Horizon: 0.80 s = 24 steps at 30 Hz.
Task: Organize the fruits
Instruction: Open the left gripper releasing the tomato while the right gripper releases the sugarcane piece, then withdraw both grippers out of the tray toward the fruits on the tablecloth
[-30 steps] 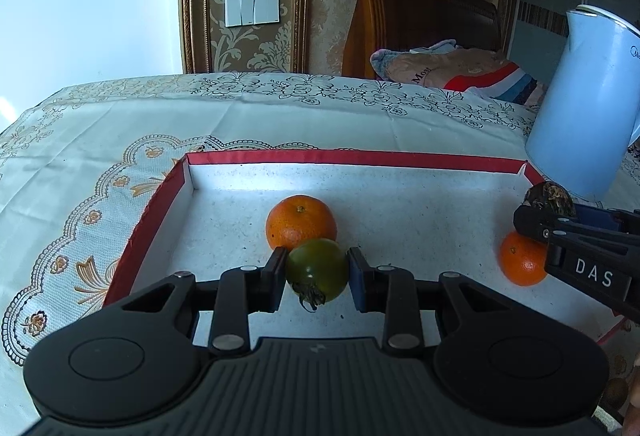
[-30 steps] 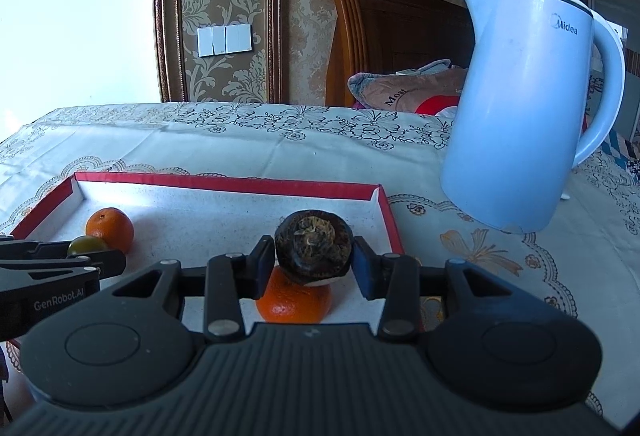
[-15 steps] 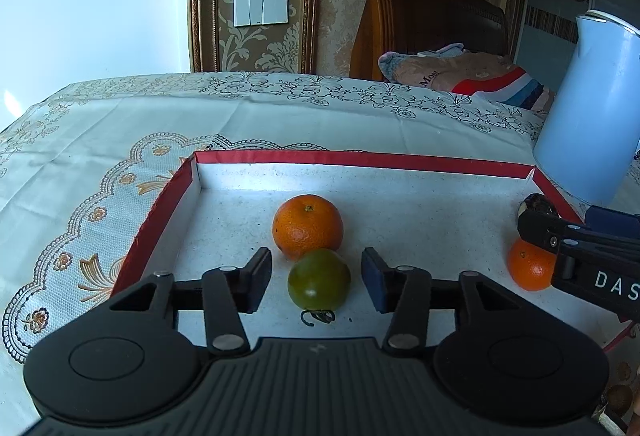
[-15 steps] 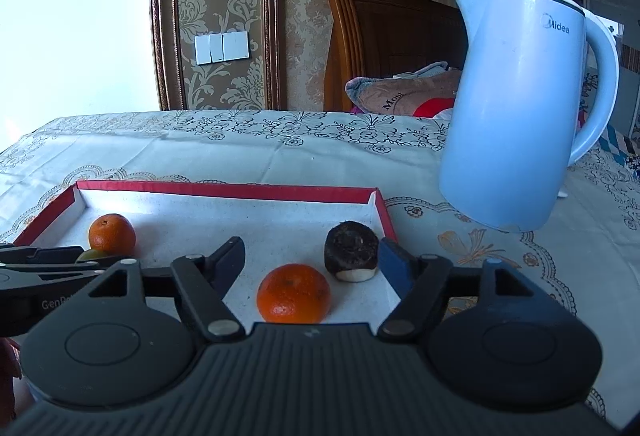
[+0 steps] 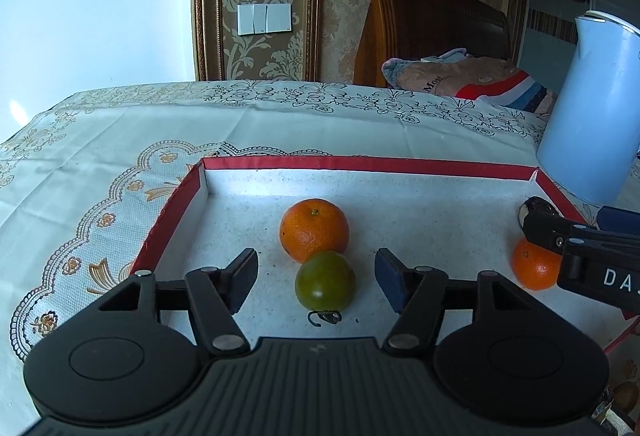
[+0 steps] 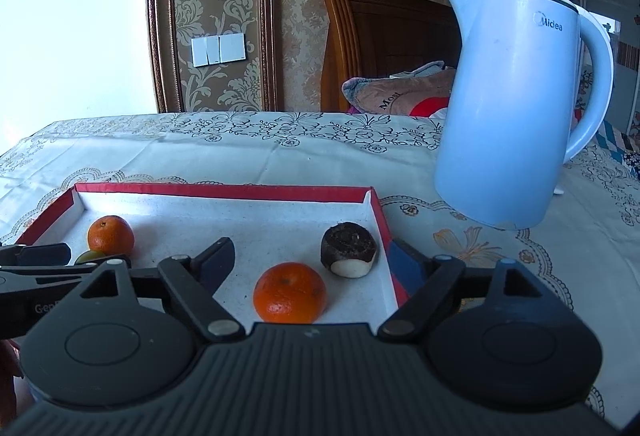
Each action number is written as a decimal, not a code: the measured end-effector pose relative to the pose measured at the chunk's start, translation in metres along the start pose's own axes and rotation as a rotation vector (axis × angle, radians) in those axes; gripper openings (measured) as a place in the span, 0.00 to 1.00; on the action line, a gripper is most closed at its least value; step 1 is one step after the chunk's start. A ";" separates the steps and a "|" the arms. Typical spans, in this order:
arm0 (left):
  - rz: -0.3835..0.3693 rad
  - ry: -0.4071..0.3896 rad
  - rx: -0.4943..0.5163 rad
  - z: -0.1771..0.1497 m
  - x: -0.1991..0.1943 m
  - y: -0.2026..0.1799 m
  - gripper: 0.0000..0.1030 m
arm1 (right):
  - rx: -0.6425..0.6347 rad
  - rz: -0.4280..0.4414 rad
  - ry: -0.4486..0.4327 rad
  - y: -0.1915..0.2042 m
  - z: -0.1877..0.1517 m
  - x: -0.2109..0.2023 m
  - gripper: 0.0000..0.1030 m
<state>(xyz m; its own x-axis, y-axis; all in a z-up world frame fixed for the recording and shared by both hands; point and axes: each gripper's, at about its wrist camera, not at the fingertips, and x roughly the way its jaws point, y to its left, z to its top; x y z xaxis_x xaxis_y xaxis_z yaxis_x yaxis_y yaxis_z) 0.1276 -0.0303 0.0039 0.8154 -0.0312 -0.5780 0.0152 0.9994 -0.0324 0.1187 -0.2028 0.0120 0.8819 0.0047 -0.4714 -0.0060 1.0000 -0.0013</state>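
In the red-rimmed tray on the table, my left gripper is opening around the green fruit lying free between its pads, my right gripper opening likewise behind the dark fruit.

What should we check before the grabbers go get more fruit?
1. Left gripper clear of the green fruit: ok, jaws opening, pads not touching.
2. Right gripper empty: ok, jaws opening, nothing pressed.
3. Green fruit resting in the tray: ok.
4. Dark fruit in the tray: ok, near the right wall.
5. Two oranges inside: ok.
6. More fruit left outside: cannot tell.
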 end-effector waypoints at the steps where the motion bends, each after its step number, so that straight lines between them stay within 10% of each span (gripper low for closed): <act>1: -0.002 0.000 0.002 -0.001 0.000 0.000 0.63 | 0.000 -0.002 0.000 0.000 0.000 0.000 0.85; 24: -0.023 -0.002 0.001 -0.008 -0.010 0.004 0.67 | 0.026 -0.016 -0.022 -0.007 -0.009 -0.014 1.00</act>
<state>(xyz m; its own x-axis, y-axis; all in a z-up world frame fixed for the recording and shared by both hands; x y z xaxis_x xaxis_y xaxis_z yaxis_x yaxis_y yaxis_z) 0.1154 -0.0260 0.0031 0.8163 -0.0542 -0.5751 0.0346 0.9984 -0.0449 0.1021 -0.2100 0.0109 0.8921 -0.0116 -0.4517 0.0204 0.9997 0.0147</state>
